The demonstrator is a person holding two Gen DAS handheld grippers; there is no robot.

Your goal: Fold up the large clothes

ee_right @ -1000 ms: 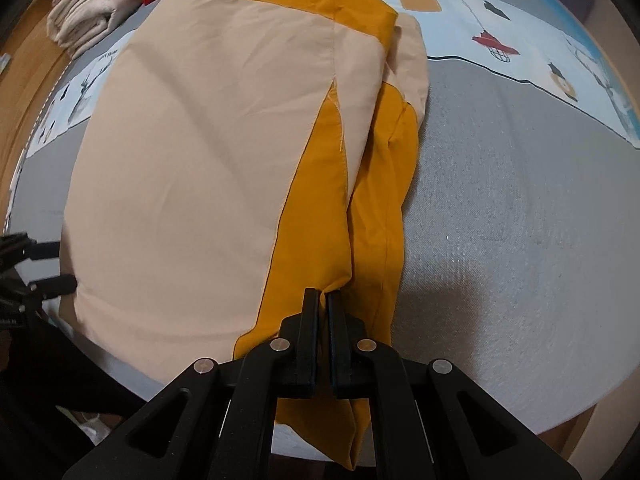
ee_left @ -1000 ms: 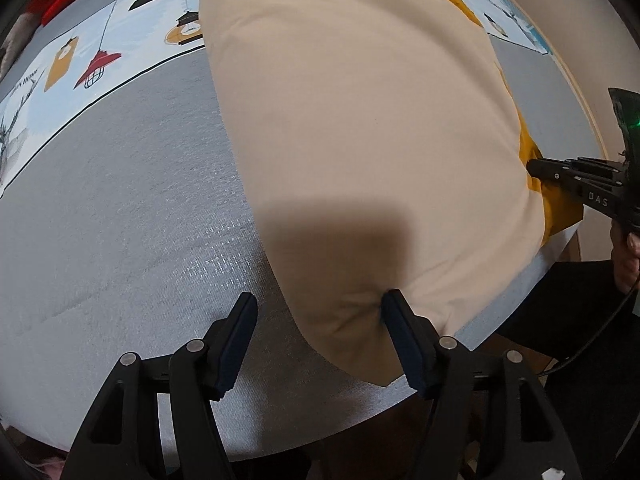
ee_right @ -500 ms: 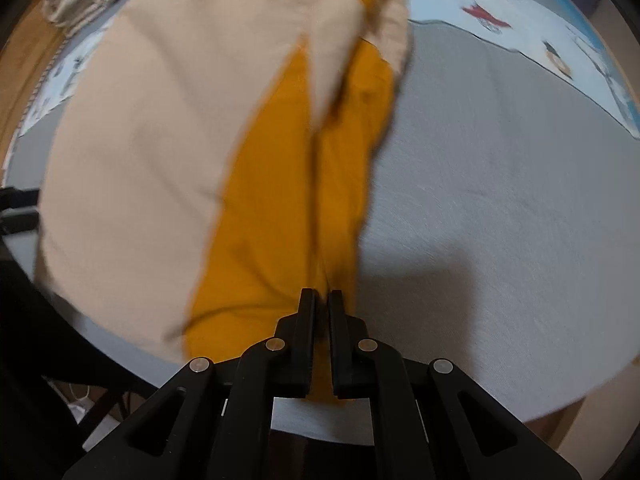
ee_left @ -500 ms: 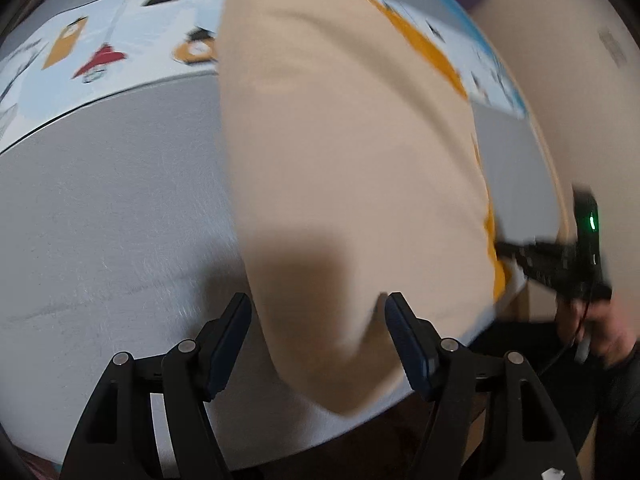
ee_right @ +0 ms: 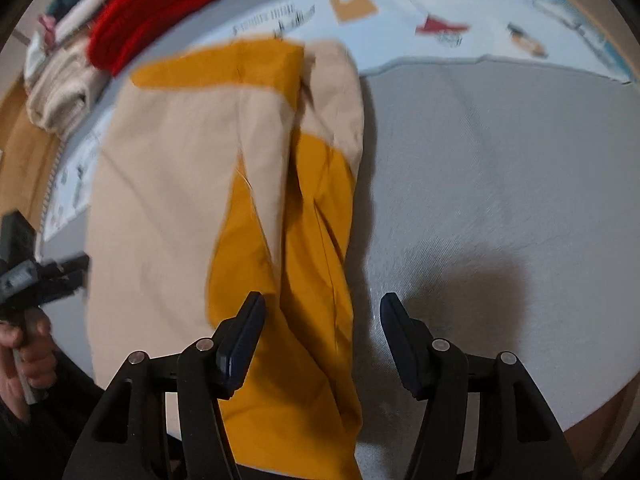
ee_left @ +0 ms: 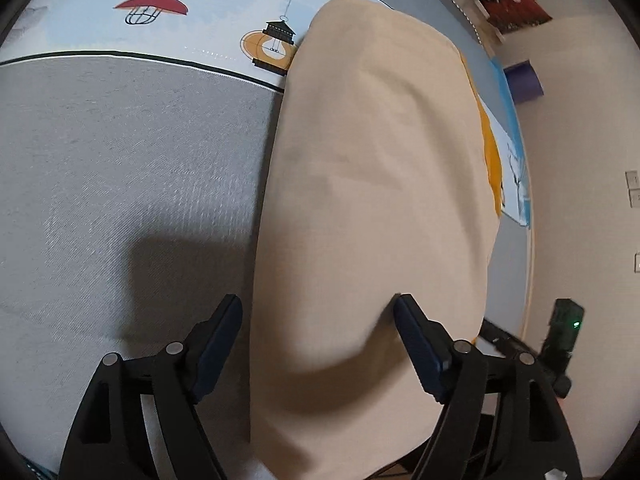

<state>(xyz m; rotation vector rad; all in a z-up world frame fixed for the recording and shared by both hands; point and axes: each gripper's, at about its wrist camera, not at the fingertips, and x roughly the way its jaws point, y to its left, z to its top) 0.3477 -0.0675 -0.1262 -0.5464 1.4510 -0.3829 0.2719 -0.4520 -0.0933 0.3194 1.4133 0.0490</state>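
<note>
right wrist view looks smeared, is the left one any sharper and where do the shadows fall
Right wrist view: motion blur on the far print and red cloth; the right claw casts a dark shadow on the grey mat. Left wrist view: sharper, lamp print crisp; the left claw shadows the mat left of the garment. Both bow at the edges.

The garment [ee_right: 192, 184] was pale beige with mustard-yellow panels. It lay on a tabletop [ee_left: 120, 160] covered in grey textured cloth, edged by a white and pale-blue band printed with lamps [ee_left: 154, 2] in red, orange and black line work. Both pairs of tongs, left [ee_left: 318, 310] and right [ee_right: 322, 308], were black with dark navy pads [ee_left: 420, 352]. A bright red knit [ee_right: 156, 4] and a cream knit [ee_right: 60, 92] sat behind.
</note>
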